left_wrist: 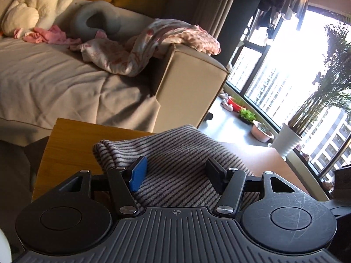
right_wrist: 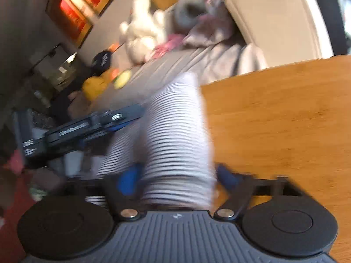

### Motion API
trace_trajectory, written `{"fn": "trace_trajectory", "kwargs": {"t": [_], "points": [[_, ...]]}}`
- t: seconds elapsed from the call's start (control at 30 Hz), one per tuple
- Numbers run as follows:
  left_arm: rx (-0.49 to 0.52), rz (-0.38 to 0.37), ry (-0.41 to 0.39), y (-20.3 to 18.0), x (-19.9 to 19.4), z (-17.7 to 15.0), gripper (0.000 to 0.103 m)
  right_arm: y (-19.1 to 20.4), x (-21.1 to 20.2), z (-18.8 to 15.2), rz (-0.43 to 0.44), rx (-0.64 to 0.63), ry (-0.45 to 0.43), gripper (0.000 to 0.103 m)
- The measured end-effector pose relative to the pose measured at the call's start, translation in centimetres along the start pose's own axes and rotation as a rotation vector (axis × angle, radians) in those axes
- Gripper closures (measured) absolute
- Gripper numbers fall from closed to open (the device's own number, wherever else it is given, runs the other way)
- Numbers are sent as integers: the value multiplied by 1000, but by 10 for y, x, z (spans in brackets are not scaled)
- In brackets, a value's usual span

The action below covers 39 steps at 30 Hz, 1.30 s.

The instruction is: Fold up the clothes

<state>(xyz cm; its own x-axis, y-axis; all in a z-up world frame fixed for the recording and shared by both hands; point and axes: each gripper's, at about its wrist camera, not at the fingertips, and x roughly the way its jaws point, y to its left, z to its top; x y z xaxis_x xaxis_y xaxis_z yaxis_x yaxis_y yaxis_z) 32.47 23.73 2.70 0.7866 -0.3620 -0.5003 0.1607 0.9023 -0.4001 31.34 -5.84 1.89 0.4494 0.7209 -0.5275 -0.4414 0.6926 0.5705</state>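
Here, a striped knit garment point(left_wrist: 175, 153) is lying bunched on the wooden table point(left_wrist: 72, 135), its folded edge toward the far left and the rest trailing off the near side. The left gripper point(left_wrist: 175, 171) is sitting over it with its jaws standing apart, cloth spreading between them; the pads are not visibly pinching anything. In the blurred right wrist view, the right gripper point(right_wrist: 177, 177) is straddling a thick roll of the same striped fabric point(right_wrist: 175, 135), which is filling the gap between its blue pads point(right_wrist: 129, 179); whether they are actually pressing is not clear through the blur. The left gripper point(right_wrist: 87, 129) is showing there at the left, beside the cloth.

The garment is looking soft, light and limp, likely to sag and slide rather than hold a crease. Taking hold at a doubled edge or corner, where layers are stacked, seems wiser than grabbing the loose middle. Behind, a sofa point(left_wrist: 190, 72) is carrying a pink patterned blanket point(left_wrist: 153, 41) and a white plush toy point(left_wrist: 37, 2).
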Motion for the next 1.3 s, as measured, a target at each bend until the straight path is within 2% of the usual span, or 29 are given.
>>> {"fn": "trace_trajectory", "kwargs": {"t": [0.13, 0.2, 0.3, 0.43, 0.5, 0.7, 0.77, 0.8, 0.87, 0.9, 1.03, 1.1, 1.2, 1.3], "points": [[-51, -10, -1, 9, 0, 2, 38, 34, -24, 0, 21, -170, -97, 41], [-43, -21, 1, 9, 0, 2, 38, 34, -27, 0, -22, -222, -94, 44], [19, 2, 2, -3, 0, -2, 37, 22, -13, -7, -126, -283, -38, 44], [32, 8, 2, -6, 2, -2, 35, 16, -3, -20, -129, -278, -39, 42], [28, 6, 3, -5, 2, -2, 35, 18, -1, -21, -148, -294, -46, 32], [14, 22, -29, -9, -6, -3, 35, 15, 2, -23, -185, -285, -66, 13], [-22, 31, -69, -10, -20, -8, 28, 12, 3, -19, -198, -261, -68, 7], [-30, 35, -85, -14, -29, -13, 25, 12, 2, -20, -210, -255, -76, 3], [-16, 54, -100, -26, -48, -29, 12, 12, -3, -23, -225, -242, -93, 0], [-7, 64, -104, -33, -57, -37, 9, 12, -6, -26, -225, -235, -101, 0], [13, 106, -46, -62, -80, -81, 6, 7, -20, -39, -234, -192, -86, 0], [-19, 136, -14, -75, -85, -104, 4, 7, -29, -48, -249, -187, -87, 0], [-76, 220, 17, -88, -88, -130, 0, 11, -43, -62, -297, -198, -81, 0], [-43, 328, -7, -107, -91, -148, 0, 14, -54, -74, -372, -230, -63, 0]]}}
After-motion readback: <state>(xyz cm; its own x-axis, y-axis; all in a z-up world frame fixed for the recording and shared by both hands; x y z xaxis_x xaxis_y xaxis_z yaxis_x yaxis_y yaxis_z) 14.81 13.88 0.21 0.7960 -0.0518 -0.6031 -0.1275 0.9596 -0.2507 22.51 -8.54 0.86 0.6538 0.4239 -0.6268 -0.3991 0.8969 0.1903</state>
